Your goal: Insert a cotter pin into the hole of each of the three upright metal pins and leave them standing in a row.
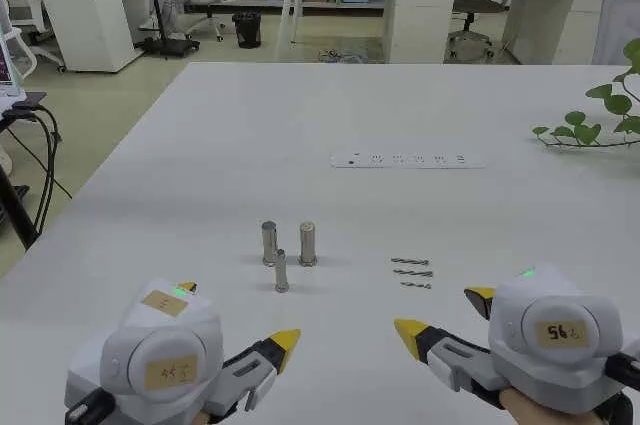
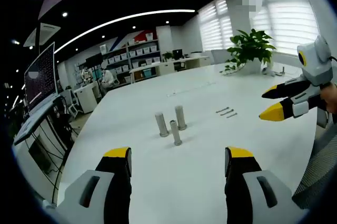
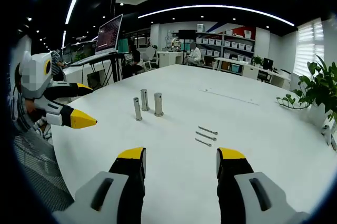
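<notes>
Metal pins [image 1: 307,243] stand bare by the desk's [image 1: 300,125] front edge. Your left gripper [image 1: 236,313] and right gripper [image 1: 444,311] gape empty; grab a cotter pin [image 1: 412,272].

Power strip [image 1: 408,159], potted plant [image 2: 251,48].

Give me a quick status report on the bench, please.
Left gripper open, empty. Right gripper open, empty. Three metal pins upright, bunched; cotter pins lying loose to their right. Nothing between grippers and parts.
</notes>
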The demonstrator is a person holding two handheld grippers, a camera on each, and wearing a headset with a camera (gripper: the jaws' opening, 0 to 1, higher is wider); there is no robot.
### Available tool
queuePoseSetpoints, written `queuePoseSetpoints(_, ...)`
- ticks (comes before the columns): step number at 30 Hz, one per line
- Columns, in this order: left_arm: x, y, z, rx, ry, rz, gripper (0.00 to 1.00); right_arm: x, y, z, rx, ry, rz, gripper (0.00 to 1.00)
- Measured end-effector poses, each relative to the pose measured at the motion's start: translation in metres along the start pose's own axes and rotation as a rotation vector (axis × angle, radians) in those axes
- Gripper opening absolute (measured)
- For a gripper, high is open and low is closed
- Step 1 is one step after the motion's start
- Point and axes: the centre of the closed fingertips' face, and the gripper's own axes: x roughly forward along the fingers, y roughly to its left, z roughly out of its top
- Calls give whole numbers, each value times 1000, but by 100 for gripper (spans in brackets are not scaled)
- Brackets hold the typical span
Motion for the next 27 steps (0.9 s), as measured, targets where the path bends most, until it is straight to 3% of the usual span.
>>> queuePoseSetpoints(27,0,-1,-1,8,4,-3,73,-1,-5,3,6,-9,-16,54)
